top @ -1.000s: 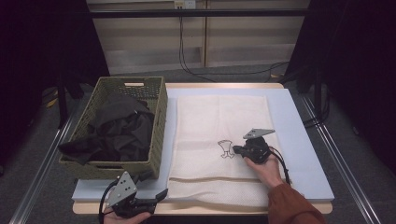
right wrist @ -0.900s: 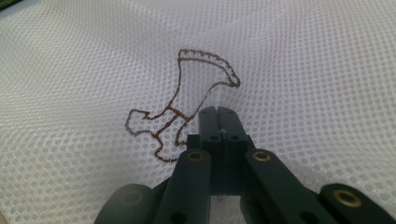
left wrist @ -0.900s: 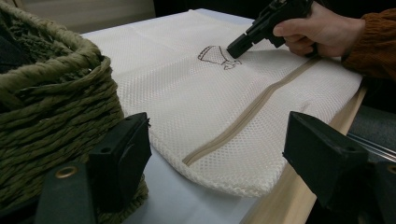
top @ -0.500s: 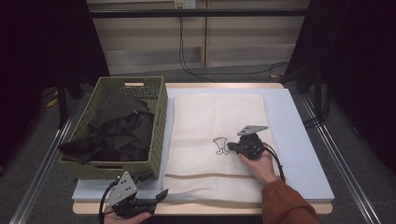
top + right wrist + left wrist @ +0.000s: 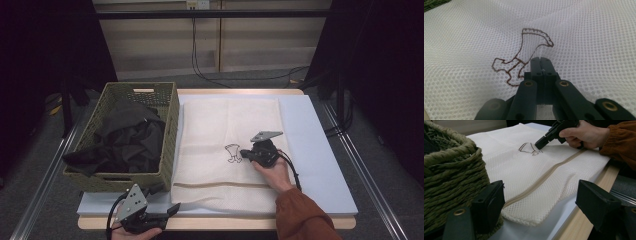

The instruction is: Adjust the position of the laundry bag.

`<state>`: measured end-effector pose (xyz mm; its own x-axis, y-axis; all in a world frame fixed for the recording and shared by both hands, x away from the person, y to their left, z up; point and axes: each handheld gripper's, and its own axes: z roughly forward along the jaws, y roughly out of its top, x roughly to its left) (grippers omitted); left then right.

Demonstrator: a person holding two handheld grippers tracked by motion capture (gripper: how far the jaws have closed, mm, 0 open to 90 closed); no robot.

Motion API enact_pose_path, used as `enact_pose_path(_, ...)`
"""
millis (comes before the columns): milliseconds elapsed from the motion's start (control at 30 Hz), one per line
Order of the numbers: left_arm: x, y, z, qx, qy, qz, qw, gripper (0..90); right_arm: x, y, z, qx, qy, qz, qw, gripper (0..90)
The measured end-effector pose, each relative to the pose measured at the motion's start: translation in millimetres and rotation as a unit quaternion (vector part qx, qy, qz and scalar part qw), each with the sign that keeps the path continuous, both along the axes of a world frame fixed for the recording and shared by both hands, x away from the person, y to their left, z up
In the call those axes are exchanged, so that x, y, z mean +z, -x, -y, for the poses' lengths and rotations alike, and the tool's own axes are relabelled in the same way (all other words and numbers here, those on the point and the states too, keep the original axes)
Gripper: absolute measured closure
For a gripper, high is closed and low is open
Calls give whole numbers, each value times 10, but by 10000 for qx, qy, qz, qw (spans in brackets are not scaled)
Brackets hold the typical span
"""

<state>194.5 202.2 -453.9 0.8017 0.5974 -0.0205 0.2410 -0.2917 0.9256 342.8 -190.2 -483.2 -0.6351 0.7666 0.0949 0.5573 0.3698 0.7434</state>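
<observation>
Right gripper (image 5: pixel 243 153), jaws pressed together, tips down on the white mesh laundry bag (image 5: pixel 227 125) just beside its embroidered motif (image 5: pixel 233 152); whether they pinched mesh could not be told. The bag lay flat on the white pad (image 5: pixel 320 150), long axis running away from the person, zipper (image 5: pixel 544 178) crossing the near end. Left gripper (image 5: pixel 167 212), jaws apart, hung off the near edge by the woven basket (image 5: pixel 167 145), nearer to the zipper.

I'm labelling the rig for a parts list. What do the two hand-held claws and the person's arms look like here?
Both are black two-jaw tools. The left claw carries a grey three-cornered plate and trails a black cable; its jaws end in blocky black pads with brass-coloured rivets. The right claw has the same kind of grey plate and cable. The right arm wears a rust-orange knit sleeve.
</observation>
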Motion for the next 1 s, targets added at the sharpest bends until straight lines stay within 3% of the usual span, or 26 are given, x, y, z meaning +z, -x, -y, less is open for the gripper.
enact_pose_path(133, 1, -1, 3, 1, 12, -8, 10000, 225, -12, -31, -27, 9, 89, 21, 10000, 900)
enact_pose_path(567, 0, -6, 6, -67, 35, -24, 10000, 224, -37, -102, -45, 159, 33, 53, 9999, 897)
enact_pose_path(700, -2, -7, 9, -83, 18, -29, 10000, 224, -24, -99, -32, 118, 40, 40, 9999, 830)
enact_pose_path(867, -17, -12, -14, -57, 54, -46, 10000, 224, 6, -49, -30, -16, -1, 27, 10000, 566)
enact_pose_path(1000, -17, -18, -23, -27, 21, -59, 10000, 224, 68, -29, 43, -112, -234, -13, 9997, 447)
